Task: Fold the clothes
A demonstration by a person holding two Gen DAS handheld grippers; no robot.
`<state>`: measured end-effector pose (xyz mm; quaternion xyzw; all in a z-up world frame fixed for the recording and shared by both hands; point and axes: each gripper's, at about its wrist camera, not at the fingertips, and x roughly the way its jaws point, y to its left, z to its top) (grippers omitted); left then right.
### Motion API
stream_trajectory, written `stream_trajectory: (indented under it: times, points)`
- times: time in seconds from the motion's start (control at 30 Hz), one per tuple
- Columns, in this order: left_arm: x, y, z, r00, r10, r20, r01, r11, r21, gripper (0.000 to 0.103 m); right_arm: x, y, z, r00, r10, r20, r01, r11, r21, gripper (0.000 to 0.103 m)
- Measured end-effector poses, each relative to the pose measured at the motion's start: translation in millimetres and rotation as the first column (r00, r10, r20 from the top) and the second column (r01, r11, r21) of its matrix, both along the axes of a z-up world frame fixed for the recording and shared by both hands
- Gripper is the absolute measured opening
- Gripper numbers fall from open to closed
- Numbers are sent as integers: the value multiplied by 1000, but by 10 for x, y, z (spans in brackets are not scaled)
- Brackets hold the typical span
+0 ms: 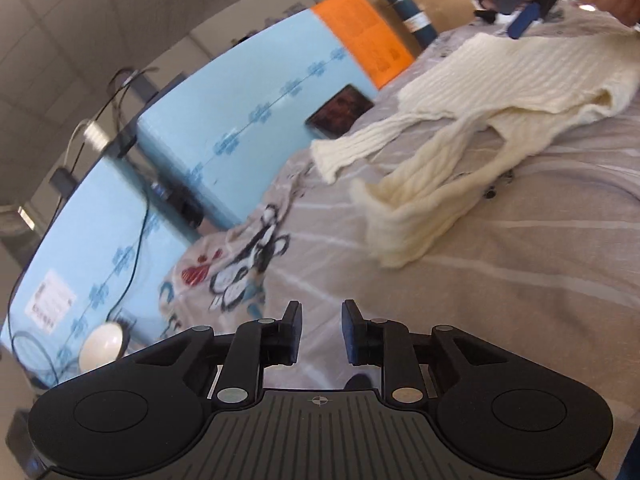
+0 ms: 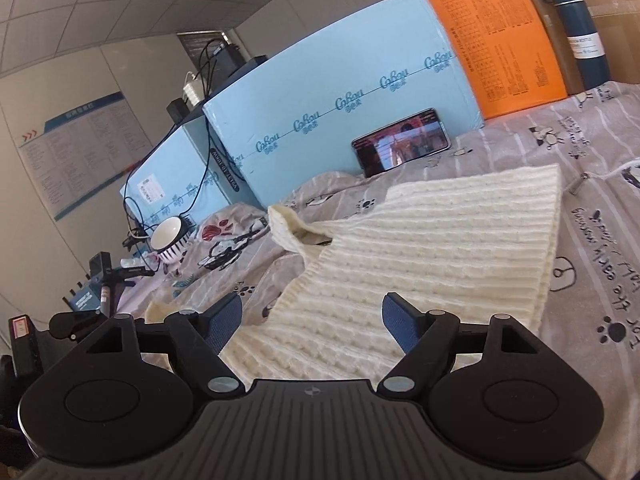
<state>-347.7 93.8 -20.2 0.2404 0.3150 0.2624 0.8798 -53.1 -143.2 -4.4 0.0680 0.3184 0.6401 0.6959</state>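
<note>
While both tongs, left (image 1: 321, 330) and right (image 2: 312, 326), gape, a ribbed cream sweater (image 2: 420, 264) lies rumpled on printed bedsheet (image 2: 592, 280).

Your sweater (image 2: 420, 264): cream knit, chunky ribbed cable texture, matt, soft and fuzzy at edges. Bed sheet (image 2: 592, 264) beneath: thin grey printed cloth, matt, wrinkled. Your left gripper (image 1: 320, 330): matt black plastic links, metal pivot pins with dull shine, ribbed body plate. Your right gripper (image 2: 312, 324): same black plastic; pads (image 2: 224, 326) blue, finely textured. Foam boards (image 2: 340, 80): pale blue, smooth, matt. Orange sheet (image 2: 496, 40): printed paper or card. Flask (image 2: 580, 28): smooth teal, satin. Phone (image 2: 400, 142): glossy screen.
</note>
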Motion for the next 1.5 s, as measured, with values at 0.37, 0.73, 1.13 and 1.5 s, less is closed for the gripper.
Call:
stream_trajectory:
  times: [0.37, 0.73, 1.13, 1.5]
  points:
    - [-410, 358, 208, 718, 521, 461, 289, 380, -879, 81, -670, 977, -22, 930, 360, -78, -365, 929, -60, 76]
    - [356, 508, -140, 750, 609, 258, 194, 170, -966, 82, -1018, 811, -174, 848, 528, -29, -528, 843, -103, 77]
    - [607, 403, 135, 770, 496, 401, -28, 654, -756, 18, -587, 413, -61, 938, 346, 19, -346, 938, -14, 83]
    - [1318, -426, 475, 879, -222, 423, 412, 799, -438, 18, -81, -278, -33, 994, 98, -38, -91, 983, 160, 86]
